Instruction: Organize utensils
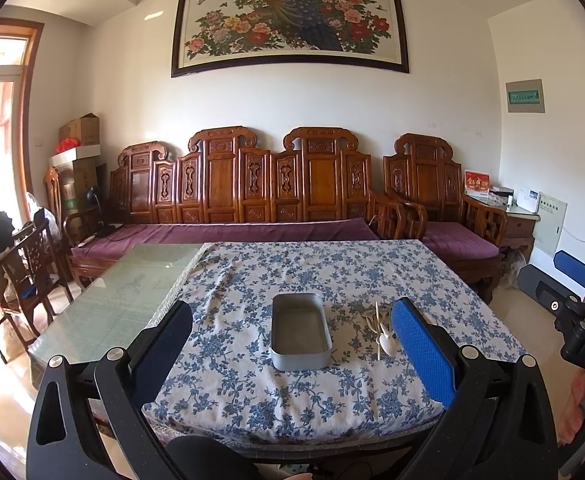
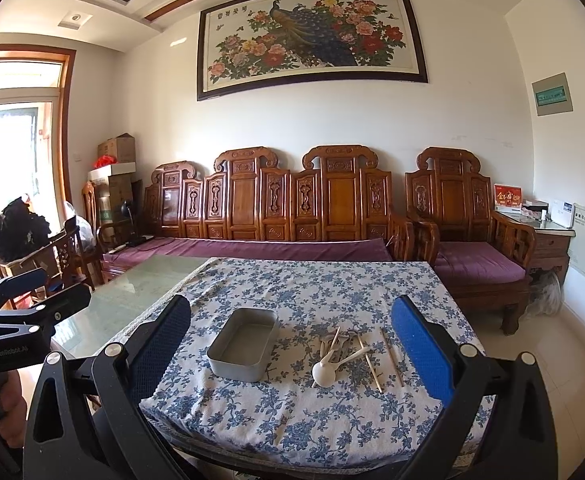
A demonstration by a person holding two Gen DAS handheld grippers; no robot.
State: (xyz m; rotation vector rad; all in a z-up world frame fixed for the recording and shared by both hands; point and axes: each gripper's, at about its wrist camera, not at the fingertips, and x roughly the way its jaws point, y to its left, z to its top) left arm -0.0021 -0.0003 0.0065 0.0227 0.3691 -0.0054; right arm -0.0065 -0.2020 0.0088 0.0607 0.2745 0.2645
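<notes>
On a blue-flowered tablecloth (image 2: 332, 288), nothing is yet sorted: the left gripper (image 1: 292, 344) is held spread and empty, the metal tin (image 2: 243, 344) lies empty, spoons and chopsticks (image 2: 348, 354) are heaped just beside it, and the right gripper (image 2: 292, 344) is likewise spread, empty.

This is a home living room. A long carved wooden sofa (image 2: 276, 204) with purple cushions stands against the white back wall, with a matching armchair (image 2: 468, 232) beside it. Above hangs a large framed peacock-and-peony painting (image 2: 312, 36). The table (image 2: 132, 300) has a glass top, partly covered by a blue floral tablecloth (image 2: 332, 280). Cardboard boxes (image 2: 116, 168) are stacked in the left corner near a wood-framed balcony door (image 2: 16, 120), and a small side cabinet (image 2: 548, 240) sits at the right.
</notes>
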